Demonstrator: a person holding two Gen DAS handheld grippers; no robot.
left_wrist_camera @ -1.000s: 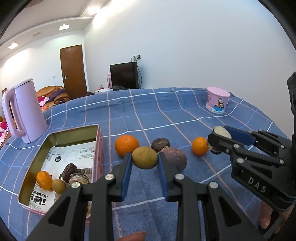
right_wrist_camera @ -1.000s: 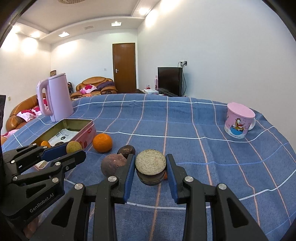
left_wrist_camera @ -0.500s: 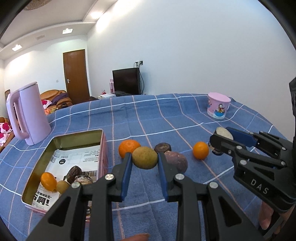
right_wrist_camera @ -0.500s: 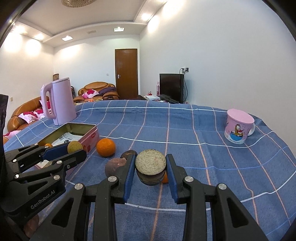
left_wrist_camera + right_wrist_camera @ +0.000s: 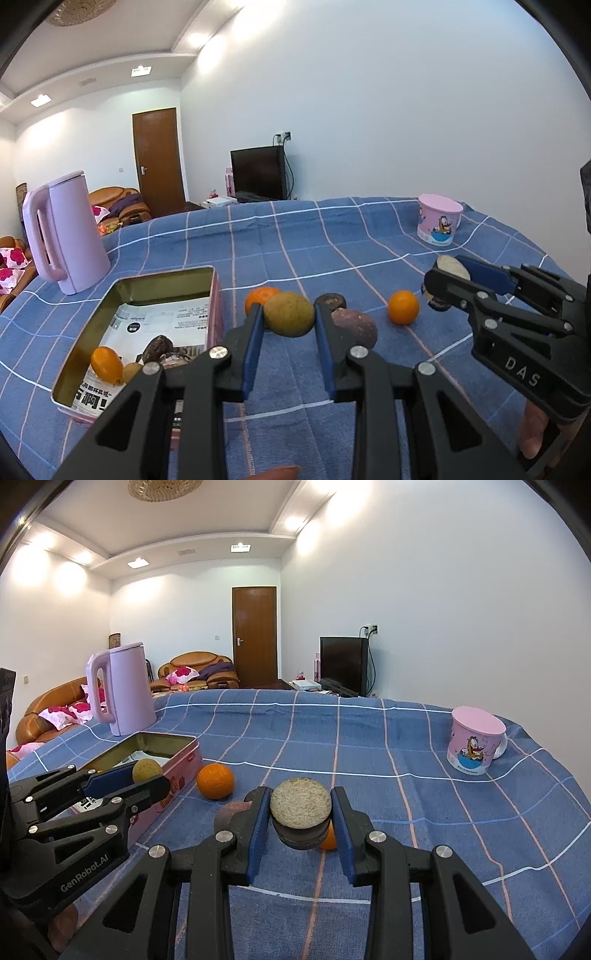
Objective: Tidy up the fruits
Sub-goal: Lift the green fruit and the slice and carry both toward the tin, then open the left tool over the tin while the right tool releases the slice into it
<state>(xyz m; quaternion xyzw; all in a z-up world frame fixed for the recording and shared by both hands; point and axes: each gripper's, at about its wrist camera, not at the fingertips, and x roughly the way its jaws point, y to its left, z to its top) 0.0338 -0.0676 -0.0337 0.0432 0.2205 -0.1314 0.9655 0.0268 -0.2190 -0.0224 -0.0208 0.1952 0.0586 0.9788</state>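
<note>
My left gripper [image 5: 289, 314] is shut on a round yellow-green fruit [image 5: 289, 314], held above the blue checked cloth. My right gripper [image 5: 300, 808] is shut on a dark fruit with a flat pale cut face [image 5: 300, 804]; from the left wrist view it appears at the right [image 5: 448, 275]. On the cloth lie an orange [image 5: 403, 307], a second orange [image 5: 215, 781], a purple-brown fruit [image 5: 355, 326] and a small dark one [image 5: 330, 301]. The open tin [image 5: 208, 295] at the left holds a small orange [image 5: 106, 363] and several dark and green fruits.
A pink kettle [image 5: 64, 232] stands behind the tin. A pink cartoon mug [image 5: 474, 740] sits upside down at the far right of the table. Paper with print lines the tin's floor. The cloth's right edge drops off past the mug.
Both views have tilted upward a little, so the table and fruits sit lower in frame. Both grippers keep their fruits, and the loose fruits have not moved.
</note>
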